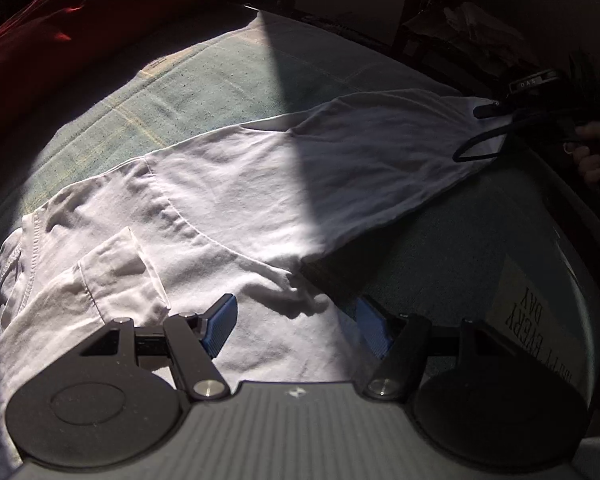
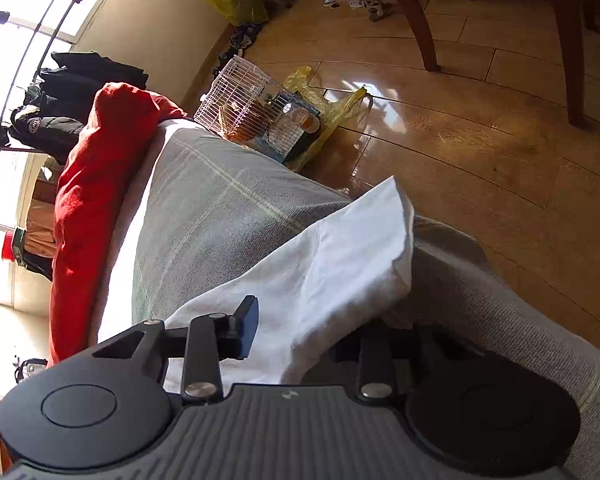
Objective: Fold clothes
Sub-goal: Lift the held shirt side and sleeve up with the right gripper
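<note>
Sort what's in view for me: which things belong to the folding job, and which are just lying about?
In the job: white T-shirt; left tongs; right tongs.

Lying about: red blanket; wire cage; yellow bags; dark jackets; printed sign.

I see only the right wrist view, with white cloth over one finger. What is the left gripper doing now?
Observer: The left gripper hangs open above the white shirt; its pads do not press it.
Operator: Is a sleeve near it?
Observer: Yes, one short sleeve lies folded onto the shirt's body, close to one blue pad.
Operator: Anything else beside the shirt?
Observer: Something pale printed with EVERY DAY lies at the right edge.
</note>
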`<state>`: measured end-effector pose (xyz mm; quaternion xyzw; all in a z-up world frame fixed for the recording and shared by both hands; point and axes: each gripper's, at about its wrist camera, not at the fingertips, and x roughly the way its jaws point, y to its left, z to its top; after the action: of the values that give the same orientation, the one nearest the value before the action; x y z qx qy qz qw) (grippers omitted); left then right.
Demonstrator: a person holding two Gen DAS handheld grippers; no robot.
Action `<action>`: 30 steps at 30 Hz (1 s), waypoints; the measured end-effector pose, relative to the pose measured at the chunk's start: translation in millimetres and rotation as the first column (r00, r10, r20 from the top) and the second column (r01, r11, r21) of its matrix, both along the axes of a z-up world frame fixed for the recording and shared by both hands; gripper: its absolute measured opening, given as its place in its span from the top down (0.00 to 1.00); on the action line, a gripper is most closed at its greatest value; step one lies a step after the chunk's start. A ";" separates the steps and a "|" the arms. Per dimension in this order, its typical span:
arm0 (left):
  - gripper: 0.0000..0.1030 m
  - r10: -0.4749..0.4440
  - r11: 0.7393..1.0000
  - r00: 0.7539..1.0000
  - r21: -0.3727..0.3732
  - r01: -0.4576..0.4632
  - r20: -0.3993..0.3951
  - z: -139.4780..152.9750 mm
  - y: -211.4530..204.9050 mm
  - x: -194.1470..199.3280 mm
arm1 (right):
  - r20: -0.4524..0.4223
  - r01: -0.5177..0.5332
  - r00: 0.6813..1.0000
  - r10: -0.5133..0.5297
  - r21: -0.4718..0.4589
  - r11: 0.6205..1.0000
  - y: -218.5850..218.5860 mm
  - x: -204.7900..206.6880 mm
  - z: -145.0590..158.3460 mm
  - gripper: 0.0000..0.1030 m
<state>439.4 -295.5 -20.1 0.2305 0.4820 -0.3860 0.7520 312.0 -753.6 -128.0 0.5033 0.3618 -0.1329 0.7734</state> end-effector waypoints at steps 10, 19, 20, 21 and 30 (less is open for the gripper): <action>0.35 -0.090 0.996 0.994 0.015 0.089 0.058 5.3 24.6 -12.0 | -0.027 -0.041 0.999 0.038 -0.092 0.995 22.7 4.5 30.9 0.86; 0.35 -0.058 0.998 0.996 -0.001 0.059 0.066 14.5 63.5 -19.5 | 0.027 -0.090 0.995 0.094 -0.122 0.988 64.1 21.7 69.3 0.86; 0.35 -0.054 0.999 0.996 0.000 0.054 0.068 15.4 68.3 -20.3 | 0.032 -0.097 0.994 0.102 -0.123 0.988 69.9 24.2 72.6 0.86; 0.35 -0.048 0.999 0.997 0.000 0.049 0.068 16.3 73.9 -21.4 | 0.037 -0.105 0.993 0.110 -0.123 0.987 75.8 26.6 75.9 0.85; 0.35 0.015 1.000 0.998 -0.009 -0.015 0.066 22.2 129.7 -28.7 | 0.076 -0.162 0.982 0.171 -0.115 0.980 133.9 50.2 95.0 0.85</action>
<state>410.7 -165.7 2.1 0.2364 0.4571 -0.3745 0.7713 362.2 -619.7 -33.0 0.4337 0.3614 -0.0657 0.8228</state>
